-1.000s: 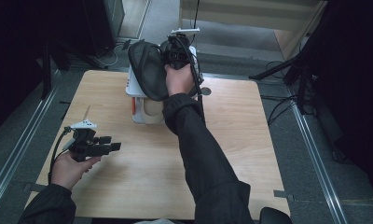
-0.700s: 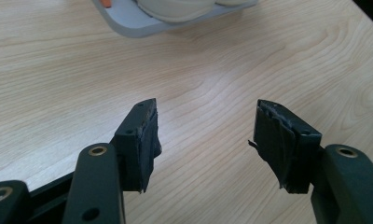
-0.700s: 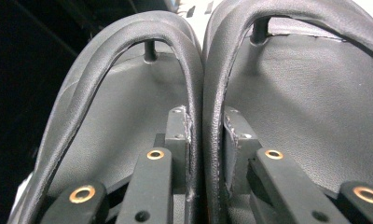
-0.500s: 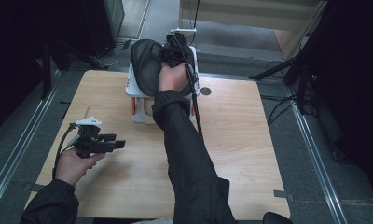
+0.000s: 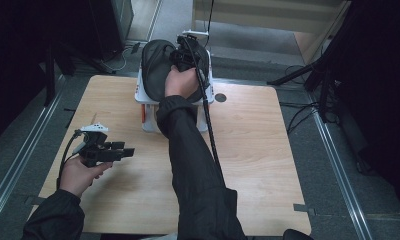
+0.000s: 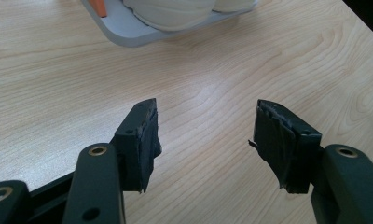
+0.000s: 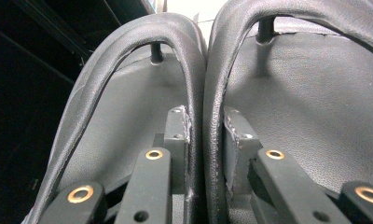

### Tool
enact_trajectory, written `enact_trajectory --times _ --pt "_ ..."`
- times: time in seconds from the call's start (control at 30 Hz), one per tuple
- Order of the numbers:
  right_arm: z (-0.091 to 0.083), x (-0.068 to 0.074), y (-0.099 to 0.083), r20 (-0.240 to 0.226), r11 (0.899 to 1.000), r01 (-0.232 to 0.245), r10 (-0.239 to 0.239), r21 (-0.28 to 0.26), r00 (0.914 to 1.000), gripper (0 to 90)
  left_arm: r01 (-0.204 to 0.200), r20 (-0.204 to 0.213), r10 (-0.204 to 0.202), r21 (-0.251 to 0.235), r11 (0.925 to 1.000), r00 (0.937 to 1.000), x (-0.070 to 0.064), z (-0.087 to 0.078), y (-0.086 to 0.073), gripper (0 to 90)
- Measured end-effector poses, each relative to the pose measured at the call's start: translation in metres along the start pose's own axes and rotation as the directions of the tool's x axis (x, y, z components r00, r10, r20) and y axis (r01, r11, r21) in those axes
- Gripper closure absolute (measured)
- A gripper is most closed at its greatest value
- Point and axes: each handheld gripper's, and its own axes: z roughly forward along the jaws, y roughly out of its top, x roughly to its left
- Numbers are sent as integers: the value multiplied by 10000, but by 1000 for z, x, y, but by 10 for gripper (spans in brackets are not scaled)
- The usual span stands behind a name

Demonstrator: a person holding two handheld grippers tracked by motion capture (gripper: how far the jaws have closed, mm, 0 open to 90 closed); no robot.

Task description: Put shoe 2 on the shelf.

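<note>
Spanning the frame's middle, the surface [image 5: 248,150] carries a white rack [image 5: 143,95] at upper centre, where the right gripper [image 5: 184,56] pinches a pair of black slippers [image 5: 155,70] by their touching inner edges; they look light, soft, bendable. The left gripper [image 5: 124,151] hangs open lower left.

We see a worktop [image 5: 268,165] of light wood with a clear grain, rectangular with rounded corners. Near its far edge there is a small round hole [image 5: 220,97]. Also at the far edge, a little left of the middle, stands a white rack [image 5: 147,107] with an orange part on its side; it rests directly on the wood. In the left gripper view we see the grey base of this rack [image 6: 128,32] lying flat on the boards, with something cream-coloured on it. The worktop stands on a grey floor [image 5: 348,200].
</note>
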Motion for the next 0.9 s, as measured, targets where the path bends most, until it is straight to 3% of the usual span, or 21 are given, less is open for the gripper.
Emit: enact_trajectory --times 0.2,0.57,0.9 --pt "0 -1 0 163 9999 20 -18 -132 9999 757 -2 9 2 37 10000 10000 0 0 0 406" --pt "-3 -2 1 56 9997 3 -2 -246 10000 769 -24 49 23 121 9999 10000 -1 3 0 406" --pt "-2 -1 -2 -186 9996 120 -125 -265 9997 682 -57 38 57 154 9999 10000 -1 3 0 406"
